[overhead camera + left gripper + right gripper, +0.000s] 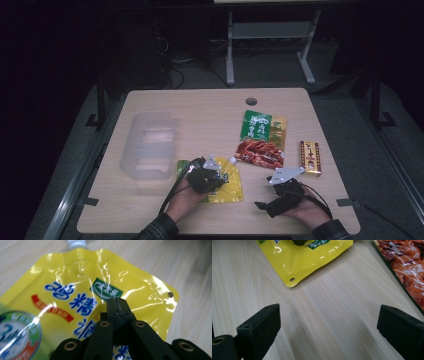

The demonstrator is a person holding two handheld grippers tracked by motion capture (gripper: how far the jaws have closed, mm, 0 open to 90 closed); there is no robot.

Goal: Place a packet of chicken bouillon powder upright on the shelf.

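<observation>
Yellow, glossy film makes up the spouted pouch (pixel 226 182) that lies flat on the pale wooden table (pixel 210 107) in the high view, directly under the left gripper (pixel 204 176). Its long axis runs away from the person, with the white spout at the far end. Beyond and to the left of that gripper stands a clear plastic bin (pixel 149 145), nothing visible inside it. Past the right gripper (pixel 280 192) lies a green-and-red snack bag (pixel 261 139), and a small red-and-gold box (pixel 310 157) sits off to its right.

In the left gripper view the jaws are pressed tip to tip, nothing between them, poised over the crinkled face of the pouch (pixel 82 290); whether the tips touch the film I cannot tell. The cap points away, at the top edge.

In the right gripper view the jaws stand wide apart over bare wood grain, holding nothing. A punched corner of the pouch (pixel 297 262) lies ahead to their left, the snack bag (pixel 407 267) ahead to their right.
</observation>
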